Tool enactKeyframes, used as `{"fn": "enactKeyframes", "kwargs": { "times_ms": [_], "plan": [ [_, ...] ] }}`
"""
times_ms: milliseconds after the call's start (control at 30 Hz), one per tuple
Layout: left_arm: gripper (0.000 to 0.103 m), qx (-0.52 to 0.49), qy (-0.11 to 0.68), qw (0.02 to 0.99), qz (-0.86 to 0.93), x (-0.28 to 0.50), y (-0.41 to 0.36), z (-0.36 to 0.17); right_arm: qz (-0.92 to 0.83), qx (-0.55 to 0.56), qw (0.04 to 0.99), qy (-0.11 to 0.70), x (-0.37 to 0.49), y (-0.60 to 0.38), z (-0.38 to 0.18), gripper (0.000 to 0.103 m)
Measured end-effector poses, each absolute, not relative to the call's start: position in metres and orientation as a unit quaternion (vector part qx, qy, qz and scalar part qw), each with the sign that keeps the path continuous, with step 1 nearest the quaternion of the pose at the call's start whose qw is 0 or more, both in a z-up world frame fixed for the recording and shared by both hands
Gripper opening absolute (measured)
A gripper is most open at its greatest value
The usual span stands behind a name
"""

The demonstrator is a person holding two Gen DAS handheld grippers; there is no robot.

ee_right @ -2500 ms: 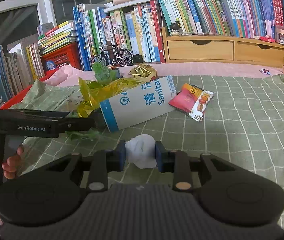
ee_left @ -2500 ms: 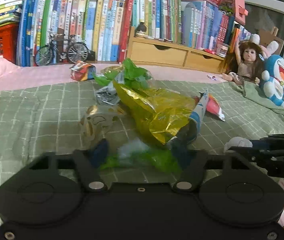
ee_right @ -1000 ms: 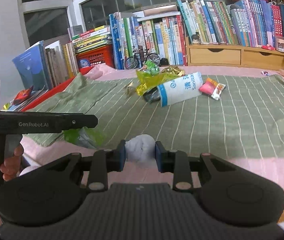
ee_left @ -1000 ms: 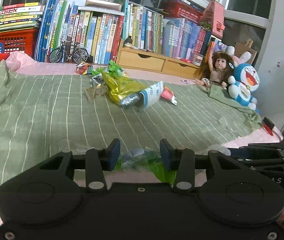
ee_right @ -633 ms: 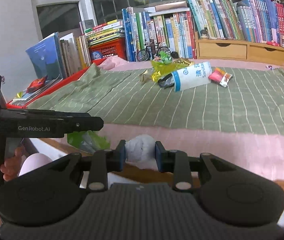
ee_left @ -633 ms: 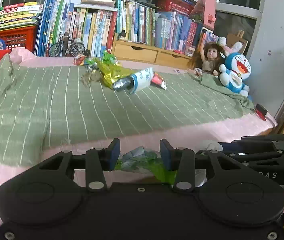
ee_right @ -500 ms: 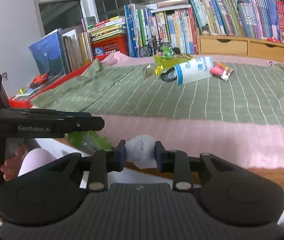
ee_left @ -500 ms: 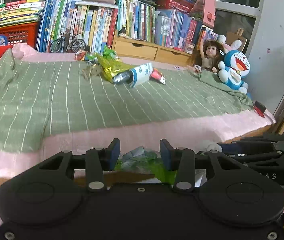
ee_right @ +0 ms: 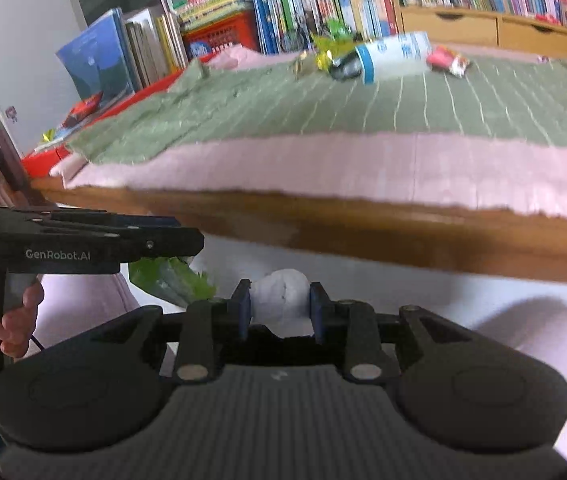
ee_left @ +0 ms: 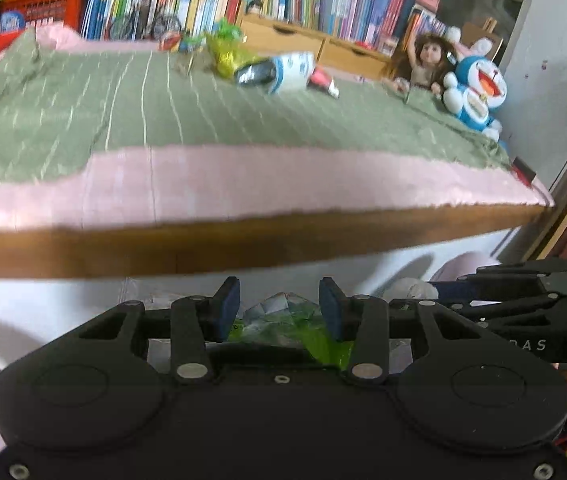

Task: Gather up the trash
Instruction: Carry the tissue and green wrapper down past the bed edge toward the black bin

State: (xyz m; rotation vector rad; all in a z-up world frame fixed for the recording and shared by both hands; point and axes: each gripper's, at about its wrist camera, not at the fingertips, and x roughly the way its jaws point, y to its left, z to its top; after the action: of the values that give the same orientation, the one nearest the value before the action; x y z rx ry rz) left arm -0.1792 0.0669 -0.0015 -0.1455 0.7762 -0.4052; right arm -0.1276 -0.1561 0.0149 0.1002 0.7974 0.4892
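My left gripper (ee_left: 279, 300) is shut on a crumpled green wrapper (ee_left: 283, 318), held below the bed's wooden edge. In the right wrist view the same green wrapper (ee_right: 171, 280) hangs under the left gripper (ee_right: 191, 242). A white tissue ball (ee_right: 279, 296) sits pinched in my right gripper (ee_right: 279, 306), which is shut on it. The left wrist view catches that tissue (ee_left: 411, 288) at the right gripper's tips. Far back on the green blanket lie a yellow foil wrapper (ee_left: 225, 54), a white-and-blue pack (ee_left: 283, 72) and a red snack packet (ee_left: 321, 80).
The bed's wooden edge (ee_left: 243, 244) runs across just ahead, with a pink sheet (ee_left: 283, 184) and green blanket (ee_left: 123, 112) above. Books and wooden drawers (ee_left: 283, 40) line the back; a doll (ee_left: 423, 64) and blue plush (ee_left: 475, 96) sit right. A hand (ee_right: 15, 320) grips the left handle.
Both grippers have pulled back off the bed and dropped below its wooden edge, still carrying the green wrapper and the tissue. The trash pile now looks far away.
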Motion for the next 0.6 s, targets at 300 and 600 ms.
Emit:
{"fn": "enactKeyframes", "kwargs": {
  "times_ms": [300,600],
  "plan": [
    [0.041,-0.077,0.421,0.883,-0.192,-0.172,0.064,-0.043,0.224,0.067,0.875,0.425,-0.127,-0.154,-0.010,0.036],
    [0.042,-0.083,0.464,0.862,-0.188,-0.160,0.058,-0.075,0.200,0.077,0.862,0.459,-0.123,-0.159,-0.030,0.036]
  ]
}}
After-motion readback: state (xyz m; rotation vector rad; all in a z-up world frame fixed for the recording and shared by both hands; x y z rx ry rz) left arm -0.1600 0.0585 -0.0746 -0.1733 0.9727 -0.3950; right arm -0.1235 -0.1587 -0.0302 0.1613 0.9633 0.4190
